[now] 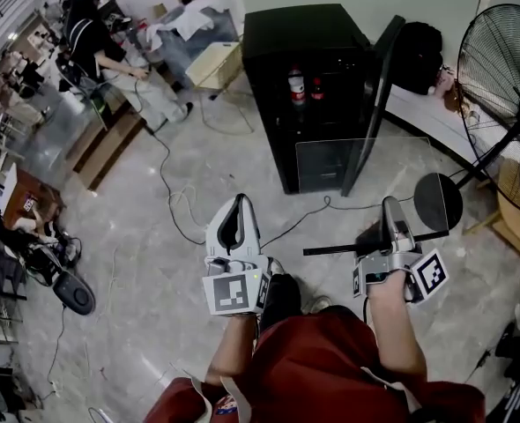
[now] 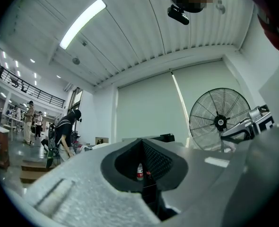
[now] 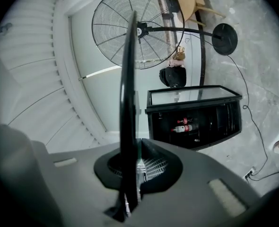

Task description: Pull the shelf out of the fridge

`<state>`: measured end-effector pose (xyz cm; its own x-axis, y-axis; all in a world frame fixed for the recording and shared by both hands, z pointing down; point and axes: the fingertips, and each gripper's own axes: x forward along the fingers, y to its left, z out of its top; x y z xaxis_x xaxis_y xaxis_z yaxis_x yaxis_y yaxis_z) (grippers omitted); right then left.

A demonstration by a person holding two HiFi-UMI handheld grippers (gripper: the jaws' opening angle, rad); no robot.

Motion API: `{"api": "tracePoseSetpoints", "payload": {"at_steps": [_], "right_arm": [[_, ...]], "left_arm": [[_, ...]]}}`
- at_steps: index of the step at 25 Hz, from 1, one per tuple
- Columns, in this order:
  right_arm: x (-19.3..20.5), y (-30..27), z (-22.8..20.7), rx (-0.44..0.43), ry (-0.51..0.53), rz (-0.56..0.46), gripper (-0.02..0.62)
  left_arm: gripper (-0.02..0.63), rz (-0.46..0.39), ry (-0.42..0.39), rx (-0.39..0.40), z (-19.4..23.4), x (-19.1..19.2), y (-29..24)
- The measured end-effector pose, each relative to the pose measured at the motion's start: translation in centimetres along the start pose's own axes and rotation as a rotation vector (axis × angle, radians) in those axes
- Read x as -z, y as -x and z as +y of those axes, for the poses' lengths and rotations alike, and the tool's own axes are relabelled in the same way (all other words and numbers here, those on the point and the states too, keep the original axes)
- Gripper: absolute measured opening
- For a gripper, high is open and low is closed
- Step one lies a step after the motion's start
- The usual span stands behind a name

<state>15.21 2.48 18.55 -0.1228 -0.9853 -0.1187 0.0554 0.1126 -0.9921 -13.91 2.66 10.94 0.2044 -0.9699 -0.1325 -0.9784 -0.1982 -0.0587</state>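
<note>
The black mini fridge (image 1: 304,42) stands on the floor ahead with its door (image 1: 376,95) swung open. Two bottles (image 1: 297,86) show inside it. The clear glass shelf (image 1: 401,174) with a black front trim is outside the fridge, held in the air in front of it. My right gripper (image 1: 390,208) is shut on that shelf's edge. In the right gripper view the shelf (image 3: 128,79) runs edge-on as a dark line up from the jaws, with the fridge (image 3: 196,122) beyond. My left gripper (image 1: 236,227) is shut and holds nothing, beside the right one.
A large pedestal fan (image 1: 507,104) stands at the right, its round base (image 1: 438,201) close under the shelf. Cables (image 1: 167,183) trail over the marble floor. A person (image 1: 101,42) works at benches at the back left. A cardboard box (image 1: 214,64) sits left of the fridge.
</note>
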Motion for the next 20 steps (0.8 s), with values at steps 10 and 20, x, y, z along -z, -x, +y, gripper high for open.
{"api": "tracePoseSetpoints", "payload": {"at_steps": [10,20], "right_arm": [[0.13,-0.12,0.51,-0.023,0.028,0.007,0.009],[0.35,-0.11,-0.09,-0.016,0.035,0.013,0.009]], "left_arm": [[-0.003,0.002,-0.003,0.000,0.02,0.44,0.12],[-0.003,0.006,-0.013,0.007,-0.16,0.88,-0.11]]}}
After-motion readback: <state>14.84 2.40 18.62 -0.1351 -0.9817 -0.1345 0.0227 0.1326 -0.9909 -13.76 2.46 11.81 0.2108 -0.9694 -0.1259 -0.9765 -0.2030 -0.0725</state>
